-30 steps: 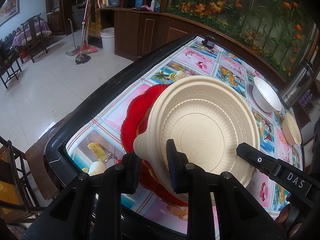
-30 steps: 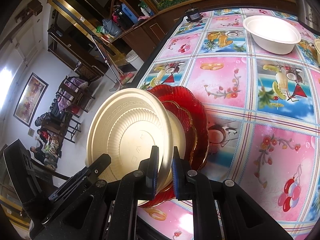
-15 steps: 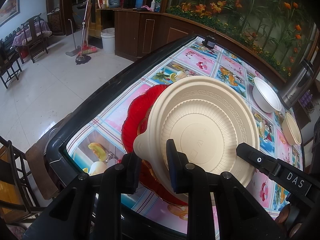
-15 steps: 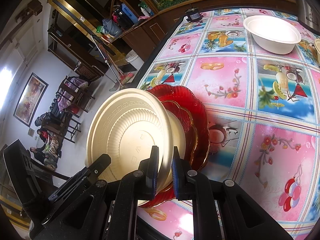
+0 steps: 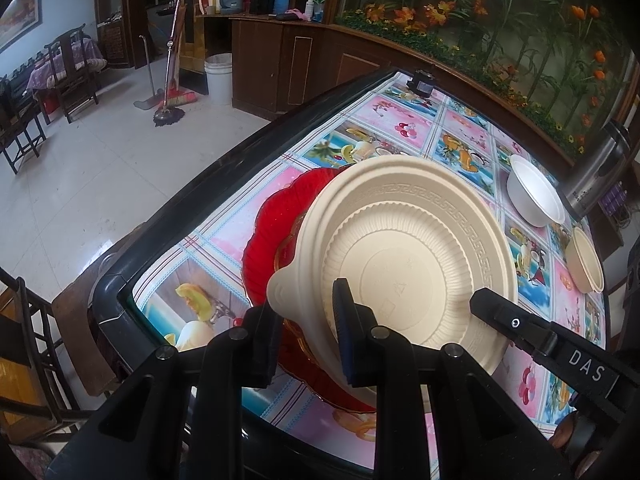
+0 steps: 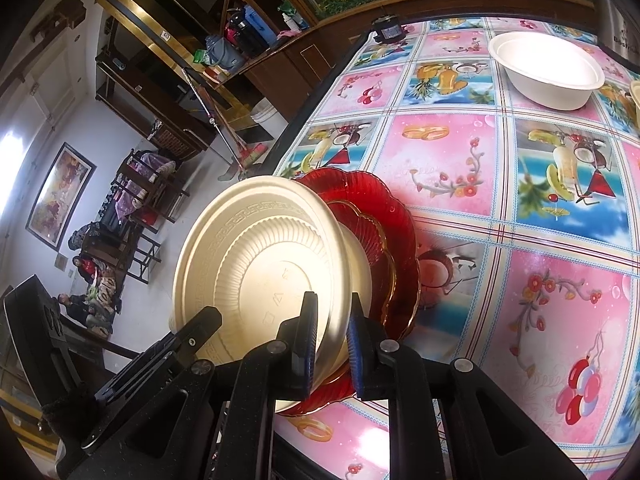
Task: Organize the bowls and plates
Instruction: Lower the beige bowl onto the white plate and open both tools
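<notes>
Left wrist view: left tool (image 5: 306, 334) is clamped on the near rim of a cream plastic bowl (image 5: 404, 272), one finger under the rim by its tab handle, the other pressing on the ribbed base. The bowl is upside down, base toward the camera, and tilted. It sits over a red glass plate (image 5: 272, 240) near the corner of the surface (image 5: 404, 128), which has a fruit-print oilcloth. I read the rim grip as the only workable one: the bowl is too wide for the jaws to span. Right tool's finger (image 5: 520, 326) reaches in from the right and touches the bowl's base. A white bowl (image 5: 534, 190) and a smaller beige bowl (image 5: 586, 260) stand well apart at the far right, probably the next items to stack.

Right wrist view: right tool (image 6: 332, 336) is pinched on the opposite edge of the same cream bowl (image 6: 256, 264), rim between the narrow-set fingers. The red plate (image 6: 376, 216) lies behind and below, with a gold-edged red dish (image 6: 380, 252) nested in it. Can't tell whether the bowl touches that dish or hangs just above. Left tool's finger (image 6: 188, 336) shows at lower left, against the bowl. The two-sided hold likely steadies a light, flexible bowl while it's set on the stack. White bowl (image 6: 548, 68) is far off, upright.
</notes>
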`<state>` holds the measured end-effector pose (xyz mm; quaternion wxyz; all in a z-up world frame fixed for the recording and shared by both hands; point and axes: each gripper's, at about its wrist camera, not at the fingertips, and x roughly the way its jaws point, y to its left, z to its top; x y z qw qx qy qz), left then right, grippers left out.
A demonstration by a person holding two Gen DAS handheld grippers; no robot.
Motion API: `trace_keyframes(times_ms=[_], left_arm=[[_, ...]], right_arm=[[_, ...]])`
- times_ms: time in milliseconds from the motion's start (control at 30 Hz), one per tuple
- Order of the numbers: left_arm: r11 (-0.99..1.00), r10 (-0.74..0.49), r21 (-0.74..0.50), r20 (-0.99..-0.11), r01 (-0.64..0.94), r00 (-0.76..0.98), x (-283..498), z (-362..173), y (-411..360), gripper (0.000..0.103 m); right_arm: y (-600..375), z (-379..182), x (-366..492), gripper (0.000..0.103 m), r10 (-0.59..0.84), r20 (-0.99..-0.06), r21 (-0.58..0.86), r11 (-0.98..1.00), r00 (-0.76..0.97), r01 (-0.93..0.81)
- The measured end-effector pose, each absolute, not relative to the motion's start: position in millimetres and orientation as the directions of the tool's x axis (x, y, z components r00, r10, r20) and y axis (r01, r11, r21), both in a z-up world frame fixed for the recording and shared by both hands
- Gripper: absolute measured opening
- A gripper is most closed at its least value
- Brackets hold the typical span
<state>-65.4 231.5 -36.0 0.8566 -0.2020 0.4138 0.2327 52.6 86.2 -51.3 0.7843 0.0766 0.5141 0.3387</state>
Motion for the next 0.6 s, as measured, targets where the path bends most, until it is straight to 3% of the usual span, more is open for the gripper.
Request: trace_keyframes(times_ms=[133,233,367,600], left_arm=[[0.809,0.238,-0.152,-0.798,-0.568,0.553,-65,-33,229,0.022],[0.812,0.235,-0.151,-0.799,-0.563,0.554,-64,-32,227,0.026],[0.809,0.246,-0.155,-0.786,-0.567,0.567,-67,-27,225,0.057],[0.806,0.277,-0.151,-0.758,-0.572,0.590,-73,-16,224,0.057]], right_arm=[[85,-51,53,0.016,0.609,-0.755,0.468,0.759,0.242,-0.453],[85,-50,53,0.024,0.612,-0.753,0.470,0.757,0.242,-0.453],[82,-47,52,0.053,0.622,-0.743,0.477,0.752,0.248,-0.454],[76,-35,48,0.057,0.638,-0.719,0.484,0.743,0.274,-0.462]])
